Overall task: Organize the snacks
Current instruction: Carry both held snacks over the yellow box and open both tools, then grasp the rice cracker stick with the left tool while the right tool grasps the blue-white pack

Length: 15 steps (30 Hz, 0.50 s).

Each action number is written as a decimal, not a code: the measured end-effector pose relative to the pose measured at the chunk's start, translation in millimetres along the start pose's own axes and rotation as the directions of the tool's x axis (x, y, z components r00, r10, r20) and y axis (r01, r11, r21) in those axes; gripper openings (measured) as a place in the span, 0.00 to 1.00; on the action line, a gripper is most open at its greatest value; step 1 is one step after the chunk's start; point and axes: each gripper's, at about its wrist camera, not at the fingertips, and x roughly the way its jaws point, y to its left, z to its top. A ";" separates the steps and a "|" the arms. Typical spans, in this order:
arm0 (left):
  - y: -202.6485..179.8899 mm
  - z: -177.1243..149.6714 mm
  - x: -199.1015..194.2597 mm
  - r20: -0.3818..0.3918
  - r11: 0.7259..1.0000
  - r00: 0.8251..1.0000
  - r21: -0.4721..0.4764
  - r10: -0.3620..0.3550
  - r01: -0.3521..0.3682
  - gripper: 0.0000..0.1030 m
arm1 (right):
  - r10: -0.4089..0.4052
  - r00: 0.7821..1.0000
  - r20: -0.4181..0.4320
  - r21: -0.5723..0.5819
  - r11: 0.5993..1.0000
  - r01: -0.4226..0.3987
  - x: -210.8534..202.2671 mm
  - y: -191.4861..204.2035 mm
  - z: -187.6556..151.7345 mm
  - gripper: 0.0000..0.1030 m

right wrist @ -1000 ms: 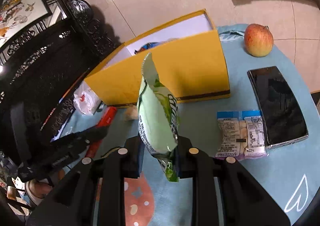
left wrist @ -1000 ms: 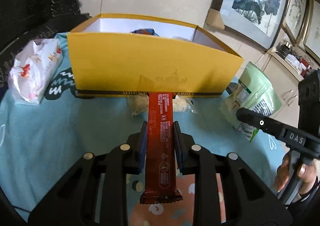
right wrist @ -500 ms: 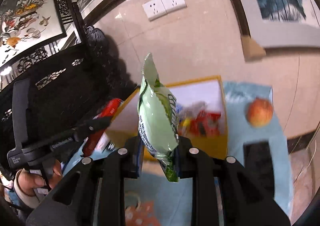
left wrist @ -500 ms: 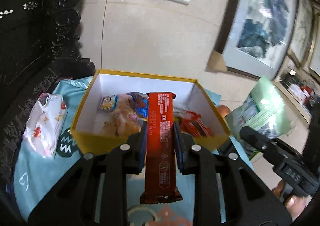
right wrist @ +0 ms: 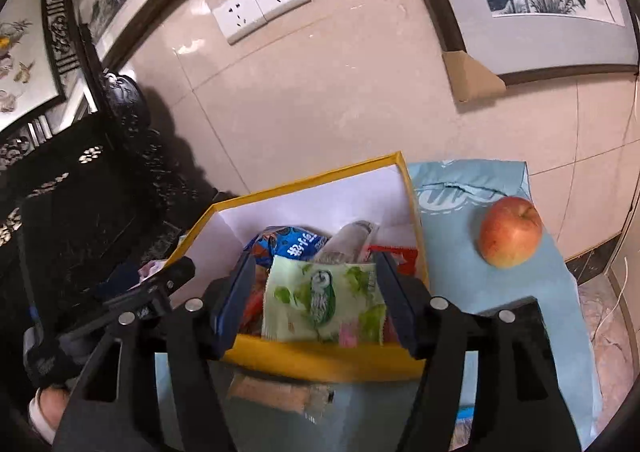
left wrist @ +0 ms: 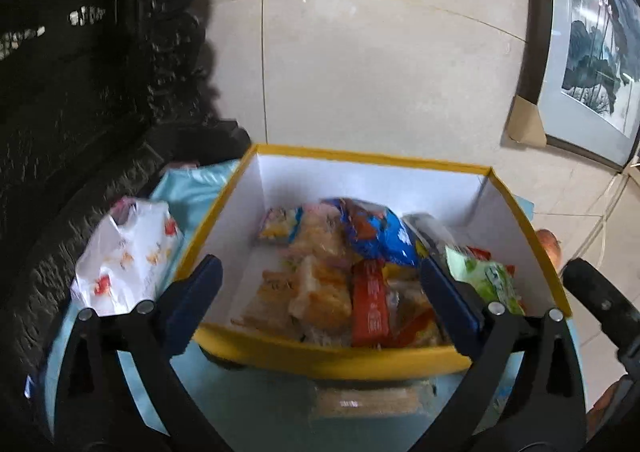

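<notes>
Both grippers over yellow box (left wrist: 320, 356); left gripper (left wrist: 320, 292) opening wide, empty, red bar (left wrist: 370, 304) lengthwise below; right gripper (right wrist: 312, 300) opening, green pouch (right wrist: 324, 300) between jaws.

One open yellow cardboard box (right wrist: 320, 362), one red apple (right wrist: 510, 231), two white wall sockets (right wrist: 260, 2), two black grippers (left wrist: 320, 306).

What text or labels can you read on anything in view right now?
Nothing reads cleanly.
Blue snack packet: white characters, too blurred to quote.
Red bar: pale print, blurred.
Green pouch: owl picture, no legible words.
White packet beside the yellow box: pattern only.
</notes>
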 end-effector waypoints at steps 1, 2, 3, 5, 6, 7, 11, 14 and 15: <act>0.7 -2.0 -2.3 -0.008 1.000 1.000 -0.001 -0.001 0.001 0.98 | 0.004 1.000 0.002 0.004 1.000 -0.004 -6.7 -2.1 -2.4 0.62; 0.7 -4.3 -5.1 -0.009 1.000 1.000 0.001 -0.001 0.001 0.98 | 0.005 1.000 0.008 0.005 1.000 -0.005 -14.0 -3.8 -4.8 0.62; 0.2 -7.1 -11.7 -0.002 1.000 1.000 0.008 -0.004 0.004 0.98 | -0.003 1.000 0.019 0.001 1.000 0.003 -24.7 -7.5 -8.9 0.64; -1.7 -14.9 -22.6 0.007 1.000 1.000 0.018 -0.008 0.008 0.98 | -0.018 0.999 0.031 0.000 1.000 0.018 -41.1 -13.9 -17.4 0.71; -3.8 -20.4 -27.6 0.003 1.000 1.000 0.024 -0.015 0.015 0.98 | -0.019 0.999 0.033 0.009 1.000 0.019 -47.1 -18.2 -21.4 0.77; -6.0 -27.5 -32.0 -0.007 0.999 1.000 0.032 -0.028 0.028 0.98 | -0.021 0.999 0.039 0.033 0.999 0.019 -54.6 -25.1 -27.2 0.82; -16.2 -52.1 -41.6 -0.034 0.997 0.998 0.052 -0.047 0.049 0.98 | -0.008 0.998 0.055 0.131 0.991 0.001 -71.3 -48.6 -47.2 0.86; -30.8 -79.3 -35.6 -0.091 0.992 0.994 0.100 -0.062 0.071 0.98 | 0.004 0.999 0.044 0.178 0.984 -0.011 -72.3 -65.2 -59.1 0.86; -35.8 -89.6 -30.8 -0.114 0.991 0.992 0.116 -0.058 0.071 0.98 | 0.005 0.999 0.039 0.189 0.982 -0.013 -70.6 -70.6 -62.6 0.86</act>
